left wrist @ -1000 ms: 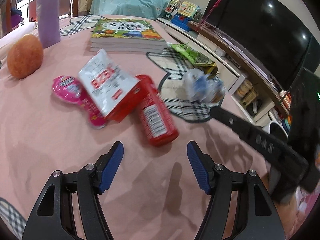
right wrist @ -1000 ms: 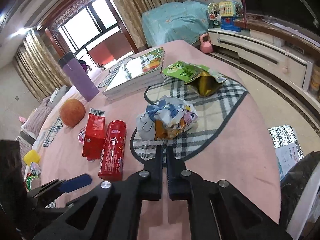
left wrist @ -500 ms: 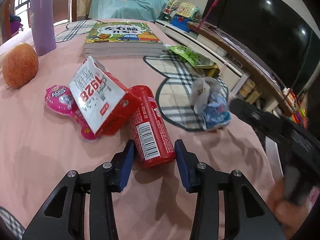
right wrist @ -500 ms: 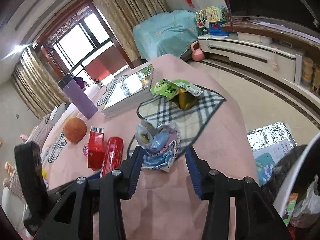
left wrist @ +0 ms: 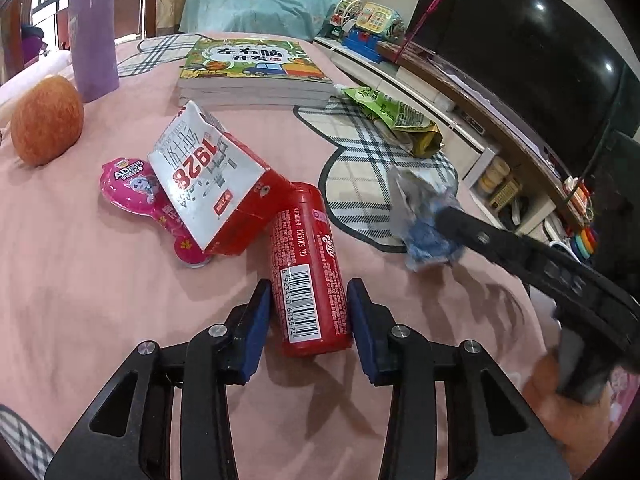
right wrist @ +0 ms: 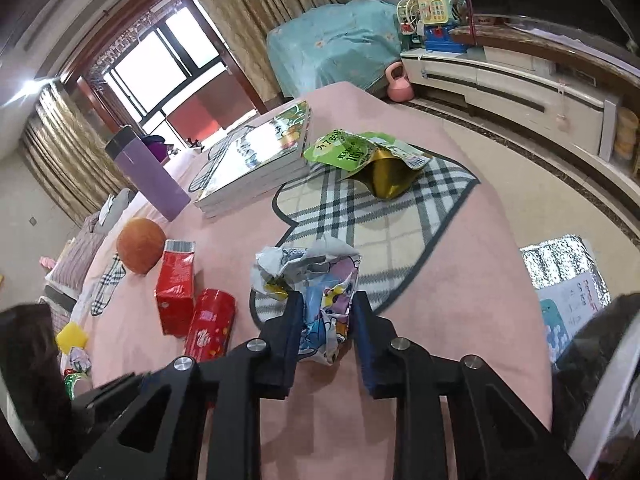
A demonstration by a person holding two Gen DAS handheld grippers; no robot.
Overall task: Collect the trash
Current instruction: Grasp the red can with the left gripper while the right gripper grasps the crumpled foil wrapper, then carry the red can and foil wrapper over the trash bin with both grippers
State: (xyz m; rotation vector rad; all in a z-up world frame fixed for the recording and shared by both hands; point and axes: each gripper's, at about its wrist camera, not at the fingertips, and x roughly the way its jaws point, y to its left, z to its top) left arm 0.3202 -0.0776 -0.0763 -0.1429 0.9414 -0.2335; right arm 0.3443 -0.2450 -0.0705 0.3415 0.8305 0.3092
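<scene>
Both tongs have advanced since a second ago: left tongs (left wrist: 308,312) now straddle the glossy red cylindrical can (left wrist: 310,272) lying on the pink cloth surface (left wrist: 80,280), blue pads (left wrist: 258,324) just beside its sides, contact unclear; right tongs (right wrist: 324,324) pinch the crinkled cartoon-print wrapper (right wrist: 316,280). Just beyond the left tongs a red-and-white carton (left wrist: 212,184) leans against the can. Farther off lies a torn green foil pouch (right wrist: 372,156), near the surface's rounded edge.
</scene>
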